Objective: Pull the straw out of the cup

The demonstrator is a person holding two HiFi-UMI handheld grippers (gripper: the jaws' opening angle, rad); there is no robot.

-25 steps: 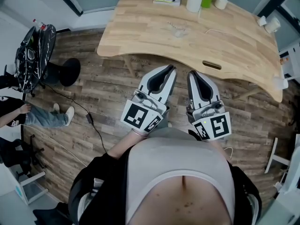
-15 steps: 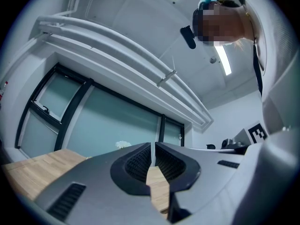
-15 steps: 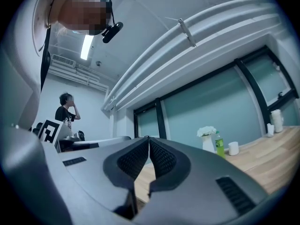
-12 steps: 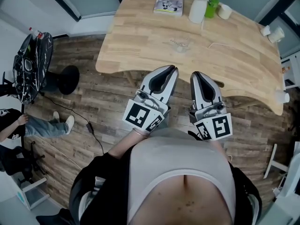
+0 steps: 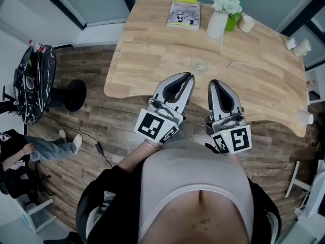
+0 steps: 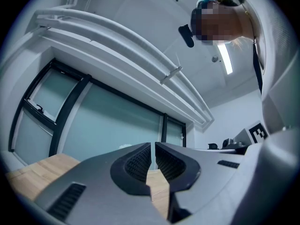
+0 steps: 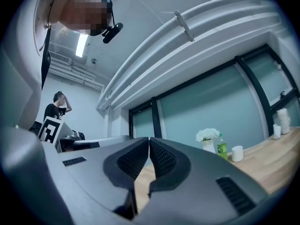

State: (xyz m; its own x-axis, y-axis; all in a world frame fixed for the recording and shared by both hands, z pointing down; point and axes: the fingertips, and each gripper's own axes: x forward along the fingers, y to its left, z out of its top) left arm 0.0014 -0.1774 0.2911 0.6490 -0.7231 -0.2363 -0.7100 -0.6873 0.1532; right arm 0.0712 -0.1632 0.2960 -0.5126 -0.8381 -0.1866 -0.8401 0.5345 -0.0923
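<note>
A pale wooden tabletop (image 5: 152, 50) with a curved front edge stands on a floor of brown planks (image 5: 117, 121), with tall glazed panels in dark frames behind it. Near the middle of the tabletop, a little back from its front edge, is a clear glass cup (image 5: 199, 64); the straw is too thin to make out in the head view. Along the far edge lie a magazine (image 5: 184, 11), a white vase of white flowers (image 5: 218, 22), a green bottle (image 5: 234, 20) just beside the vase, and a small white cup (image 5: 247, 23) next to that. Two more white cups (image 5: 299, 46) sit at the right end.

The person stands at the front edge with both tools held out side by side over it. The left tongs (image 5: 189, 75) point toward the glass cup and stop short of it, well apart from it. The right tongs (image 5: 212, 83) run parallel, just beside them. In the left gripper view the left tongs (image 6: 152, 146) are pressed together with nothing between the ribbed pads. In the right gripper view the right tongs (image 7: 148, 142) are likewise pressed together and empty, and the vase (image 7: 207, 140), bottle (image 7: 221, 150) and white cup (image 7: 237, 153) show beyond them.

At the far left, a seated person's legs (image 5: 51, 145) stretch across the floor.
</note>
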